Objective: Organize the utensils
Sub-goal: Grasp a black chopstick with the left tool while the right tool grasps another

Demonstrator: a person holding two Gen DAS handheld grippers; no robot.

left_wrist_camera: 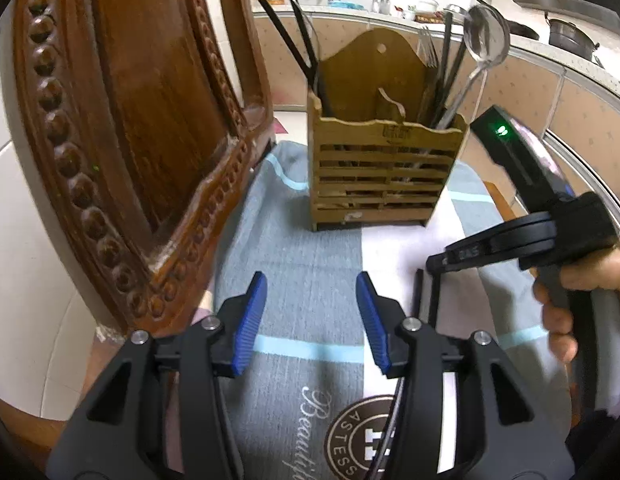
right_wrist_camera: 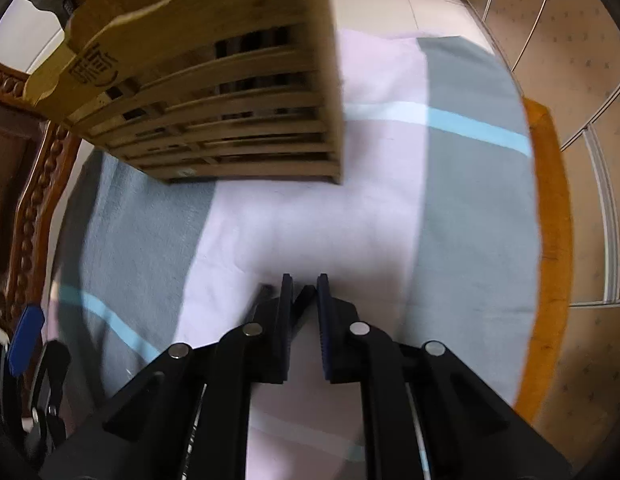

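Evidently right gripper pinching black chopsticks near their ends; left gripper spread, idle. Risk: slipping or splaying before reaching bamboo utensil holder.

Even indoor light, fisheye bending at edges; right wrist view motion-blurred, left sharp.
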